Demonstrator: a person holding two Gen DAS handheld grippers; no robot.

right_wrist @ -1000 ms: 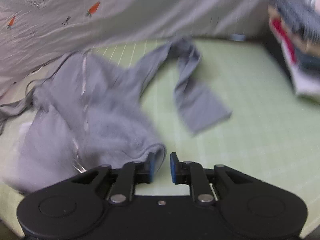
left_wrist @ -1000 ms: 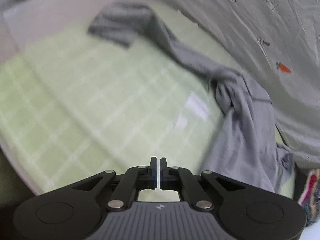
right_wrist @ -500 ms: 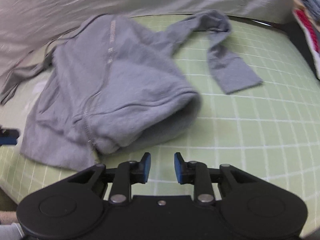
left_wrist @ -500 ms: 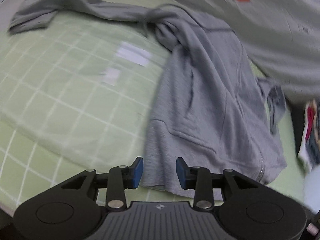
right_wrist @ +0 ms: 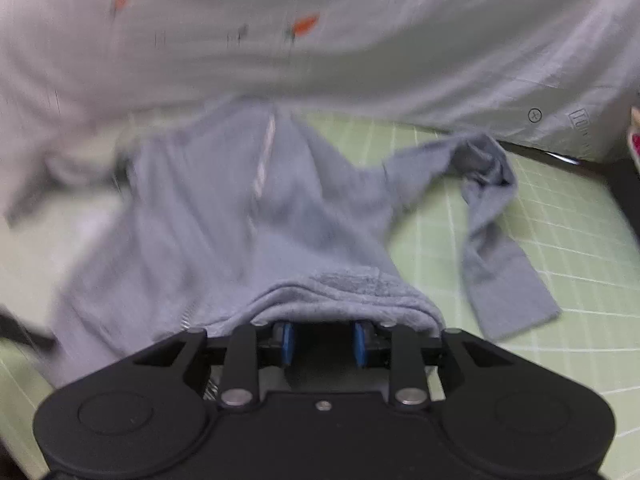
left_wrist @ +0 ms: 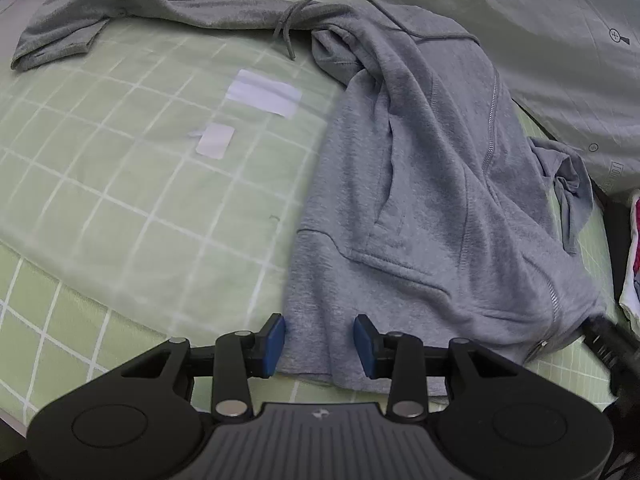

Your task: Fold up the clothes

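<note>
The grey zip hoodie (left_wrist: 420,184) lies spread on the green checked bed sheet (left_wrist: 120,208), one sleeve stretched far out, beside a pale quilt with carrot prints (left_wrist: 560,40). The left gripper (left_wrist: 320,340) points steeply down at the hem; its jaws have just been opening and now stand partly open, the hem edge between the blue pads but not pressed. The right gripper (right_wrist: 323,338) is at the other hem corner, jaws partly open and just widened, under a raised fold of hem; this view is blurred.
</note>
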